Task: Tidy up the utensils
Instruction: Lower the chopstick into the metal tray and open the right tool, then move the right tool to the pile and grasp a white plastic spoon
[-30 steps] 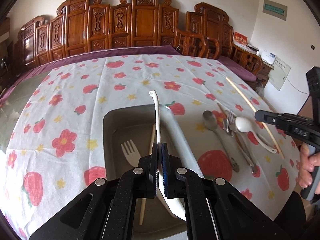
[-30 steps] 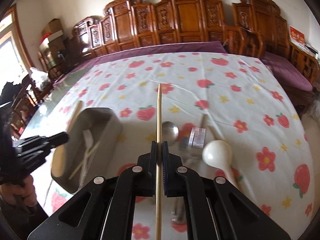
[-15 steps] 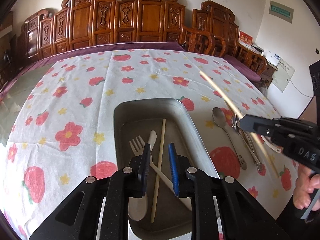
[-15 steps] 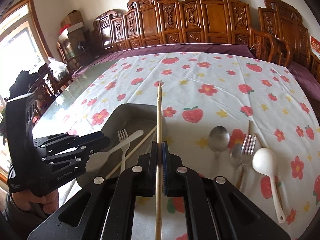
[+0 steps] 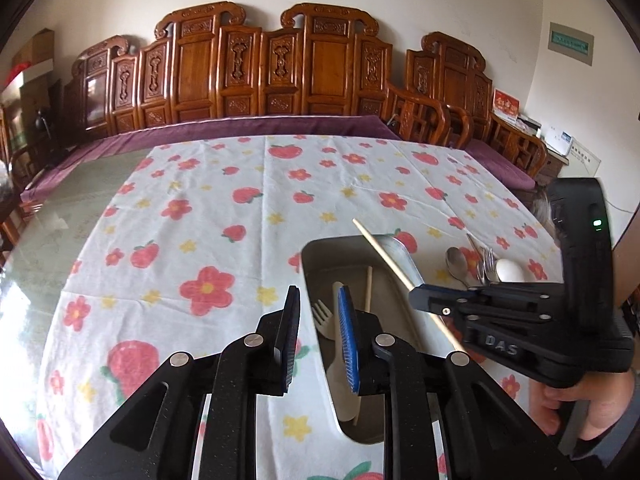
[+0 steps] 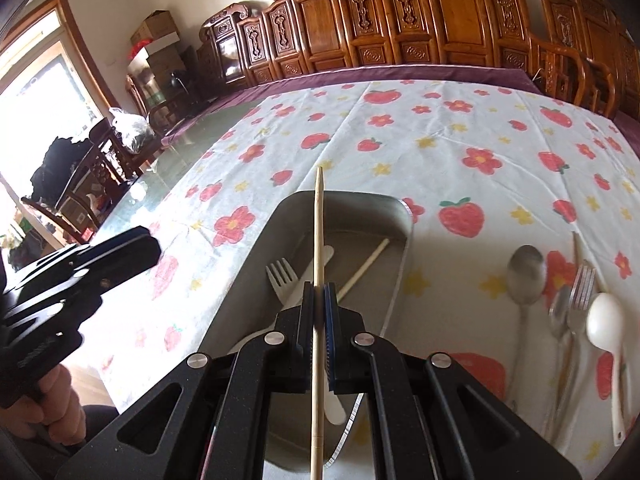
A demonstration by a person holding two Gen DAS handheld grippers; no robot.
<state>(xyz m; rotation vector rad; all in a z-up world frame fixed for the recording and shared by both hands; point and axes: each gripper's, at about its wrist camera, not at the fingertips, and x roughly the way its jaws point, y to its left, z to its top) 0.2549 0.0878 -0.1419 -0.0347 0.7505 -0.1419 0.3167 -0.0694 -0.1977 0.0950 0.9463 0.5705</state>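
Partly hidden: white spoon [image 6: 334, 404] under clamped chopstick [image 6: 318, 240], tray [image 6: 352, 200].

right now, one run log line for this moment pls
left gripper: open, empty | right gripper: shut on chopstick above tray | tray: fork, spoon, chopstick

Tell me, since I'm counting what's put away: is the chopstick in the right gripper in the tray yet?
Not yet. The right gripper is shut on the chopstick, holding it above the tray, where another chopstick already lies.
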